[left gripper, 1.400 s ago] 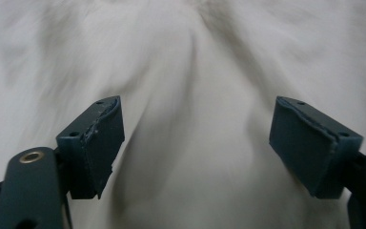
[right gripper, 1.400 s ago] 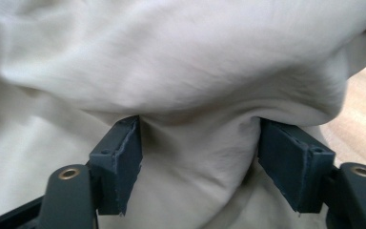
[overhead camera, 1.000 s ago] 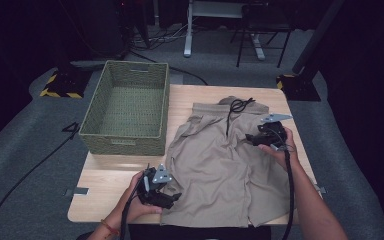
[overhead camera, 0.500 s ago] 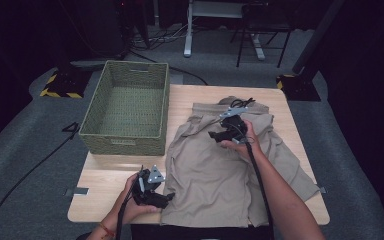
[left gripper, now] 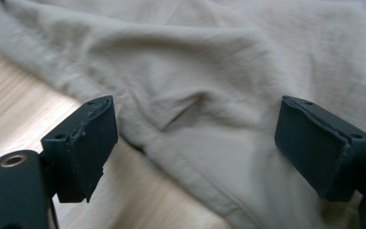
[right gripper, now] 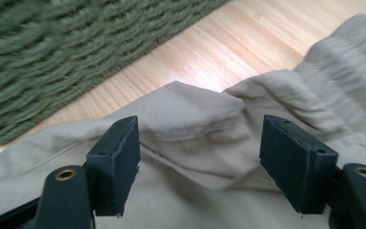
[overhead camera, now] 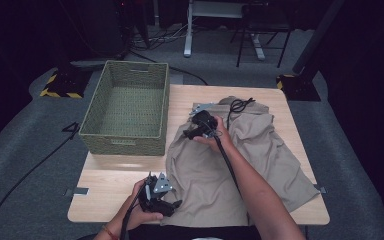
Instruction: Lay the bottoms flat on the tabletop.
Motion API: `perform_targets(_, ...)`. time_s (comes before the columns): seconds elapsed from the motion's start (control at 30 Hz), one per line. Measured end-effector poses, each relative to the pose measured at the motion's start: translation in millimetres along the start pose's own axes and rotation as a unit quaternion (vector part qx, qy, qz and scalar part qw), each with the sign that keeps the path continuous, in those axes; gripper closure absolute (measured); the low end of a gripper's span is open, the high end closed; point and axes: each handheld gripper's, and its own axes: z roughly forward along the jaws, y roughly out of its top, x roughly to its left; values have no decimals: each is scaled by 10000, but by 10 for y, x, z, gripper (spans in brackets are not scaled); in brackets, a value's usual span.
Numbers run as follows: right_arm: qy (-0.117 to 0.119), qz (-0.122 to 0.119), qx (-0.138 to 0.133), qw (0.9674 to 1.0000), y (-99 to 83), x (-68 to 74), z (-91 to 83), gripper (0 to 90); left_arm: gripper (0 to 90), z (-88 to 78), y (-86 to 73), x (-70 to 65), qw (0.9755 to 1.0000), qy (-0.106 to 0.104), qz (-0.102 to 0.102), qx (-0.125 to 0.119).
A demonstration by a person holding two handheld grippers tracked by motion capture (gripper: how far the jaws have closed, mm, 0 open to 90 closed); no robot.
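Right gripper [overhead camera: 194, 131] swung across from the shorts' [overhead camera: 240, 170] far side to their basket-side waist corner, jaws spread over cloth, nothing pinched, while left gripper [overhead camera: 172, 205] hangs open at the near hem; probably folding next.

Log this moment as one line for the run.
left claw: open at shorts hem | right claw: open over waist | basket: empty

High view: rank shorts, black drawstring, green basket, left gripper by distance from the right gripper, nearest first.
From the right gripper:
1. Beige shorts, directly under it, folded edge between its open jaws.
2. Black drawstring, just beyond, at the waistband.
3. Green basket, on the left; close to the drawstring's rank.
4. Left gripper, at the table's near edge.
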Motion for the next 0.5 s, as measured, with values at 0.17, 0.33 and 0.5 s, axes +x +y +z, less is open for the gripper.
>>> perform_targets(0.17,-47,40,231,9997,4,23,199,325,148,3,3,-18,10000,-32,37,-3)
perform_targets(0.33,-38,41,466,9989,-15,19,292,367,148,-1,-11,-28,10000,-20,20,-36)
perform_targets(0.5,92,121,435,9989,-31,-29,282,563,148,-33,-30,-2,10000,17,-53,-2)
